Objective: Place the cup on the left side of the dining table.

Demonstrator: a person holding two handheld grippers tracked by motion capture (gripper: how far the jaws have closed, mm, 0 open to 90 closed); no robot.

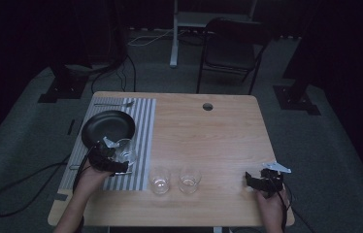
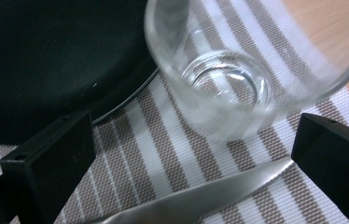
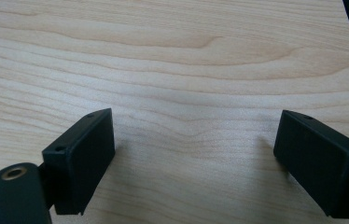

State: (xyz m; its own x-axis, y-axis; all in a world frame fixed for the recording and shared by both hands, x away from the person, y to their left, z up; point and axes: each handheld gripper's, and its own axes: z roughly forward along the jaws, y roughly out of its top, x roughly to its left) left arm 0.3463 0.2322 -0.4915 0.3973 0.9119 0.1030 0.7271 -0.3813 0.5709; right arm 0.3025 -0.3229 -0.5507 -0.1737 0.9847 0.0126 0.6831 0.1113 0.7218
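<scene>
— Glass: we see a clear round tumbler (image 2: 252,70) on the striped woven placemat (image 2: 154,154), just beside the black round plate (image 2: 46,60).

— Our left gripper (image 2: 193,154) gapes wide over a steel knife blade (image 2: 200,196); our right gripper (image 3: 193,158) spreads empty above the pale wooden table (image 3: 172,51).

A dim room with grey carpet (image 1: 344,145); a black folding chair (image 1: 230,48) stands beyond the wooden table (image 1: 208,131).

A light wooden table (image 1: 218,131) with a round hole (image 1: 207,106) near its far edge carries a striped placemat (image 1: 143,136) along its left side. Two empty glasses (image 1: 160,179) (image 1: 189,179) stand side by side on the bare wood just right of the mat.
</scene>
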